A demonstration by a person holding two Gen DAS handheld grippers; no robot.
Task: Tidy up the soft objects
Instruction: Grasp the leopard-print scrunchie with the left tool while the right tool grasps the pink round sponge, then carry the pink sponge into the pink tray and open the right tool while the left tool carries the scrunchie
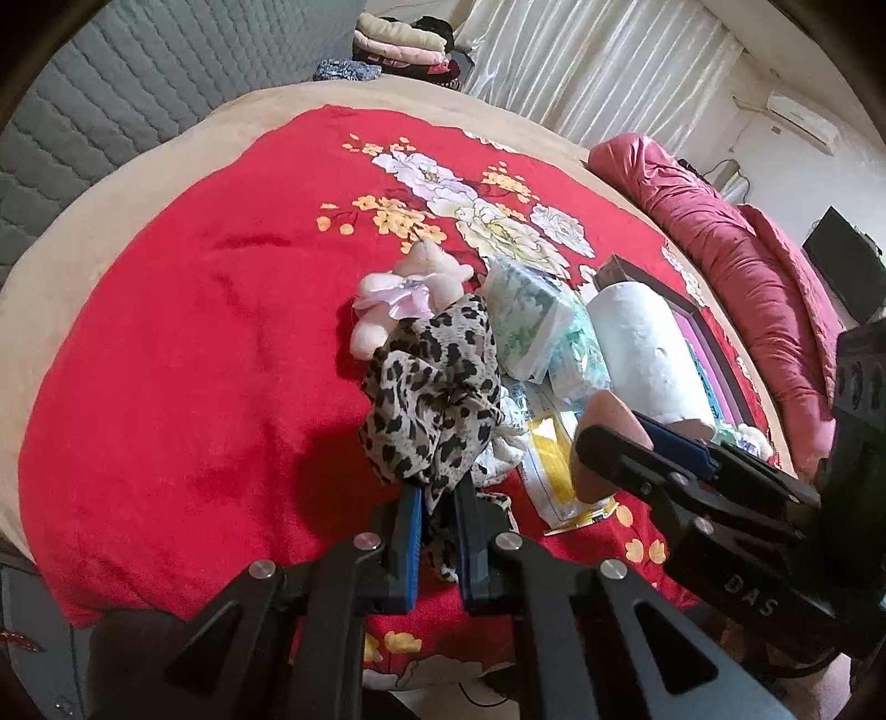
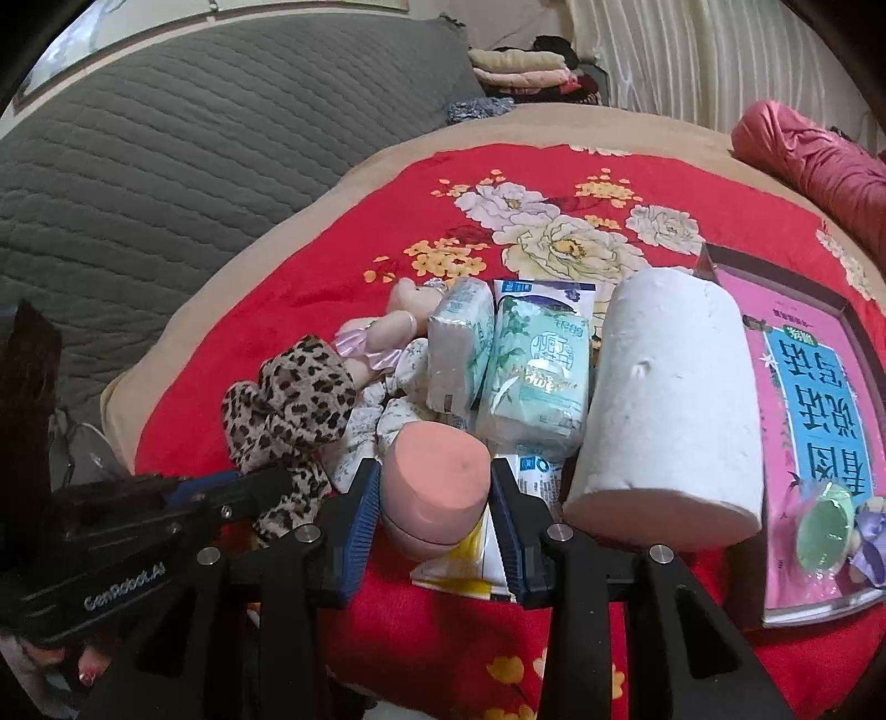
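Observation:
My left gripper (image 1: 440, 493) is shut on a leopard-print cloth (image 1: 432, 387), which bunches up above the red floral blanket (image 1: 194, 332). To its right, my right gripper (image 2: 434, 476) is shut on a pink round sponge (image 2: 437, 471), its blue pads pressing both sides. In the right wrist view the left gripper (image 2: 271, 482) and its leopard cloth (image 2: 293, 399) show at lower left. Behind lie a pink plush bear (image 1: 410, 288), a white flowered cloth (image 2: 387, 421), two green tissue packs (image 2: 531, 376) and a white paper roll (image 2: 670, 399).
A pink picture book (image 2: 819, 410) with a green disc on it lies at the right. A flat yellow-white packet (image 1: 548, 459) sits under the sponge. A rolled pink quilt (image 1: 736, 266) lines the far right edge. Folded clothes (image 1: 398, 39) are stacked at the back.

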